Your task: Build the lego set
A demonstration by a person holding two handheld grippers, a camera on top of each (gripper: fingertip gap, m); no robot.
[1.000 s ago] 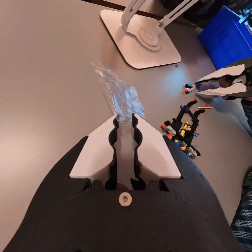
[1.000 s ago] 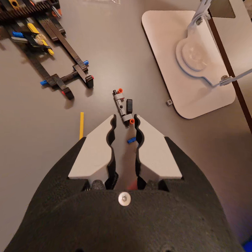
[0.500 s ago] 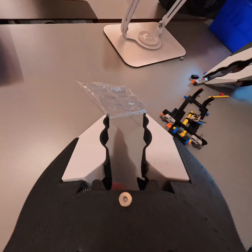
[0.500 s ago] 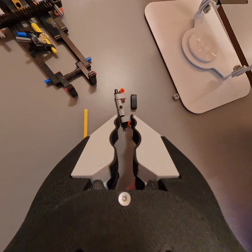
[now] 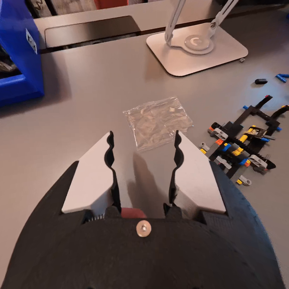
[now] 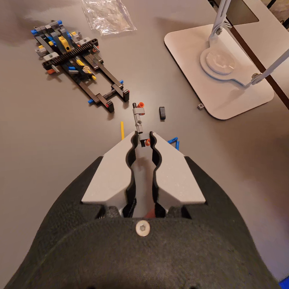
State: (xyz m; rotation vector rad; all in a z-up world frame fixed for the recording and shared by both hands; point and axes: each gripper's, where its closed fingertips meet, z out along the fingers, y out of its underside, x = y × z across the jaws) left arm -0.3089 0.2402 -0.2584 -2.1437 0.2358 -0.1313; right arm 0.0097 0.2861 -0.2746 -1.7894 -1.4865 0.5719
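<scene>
Grey axle piece (image 6: 139,123) pinched in right gripper (image 6: 144,135), left gripper (image 5: 143,133) wide, empty

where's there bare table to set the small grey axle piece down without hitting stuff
Bare table lies between the blue bin and the plastic bag, left of the white stand base. In the right wrist view, the table right of the right gripper, below the stand base, is also free. Crowded: around the lego chassis, black piece and blue pins.

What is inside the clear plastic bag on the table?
The clear plastic bag lies flat and crumpled on the table. Through it only wrinkles, glare and table colour show; no coloured pieces are visible. Tiny or clear parts cannot be ruled out.
</scene>
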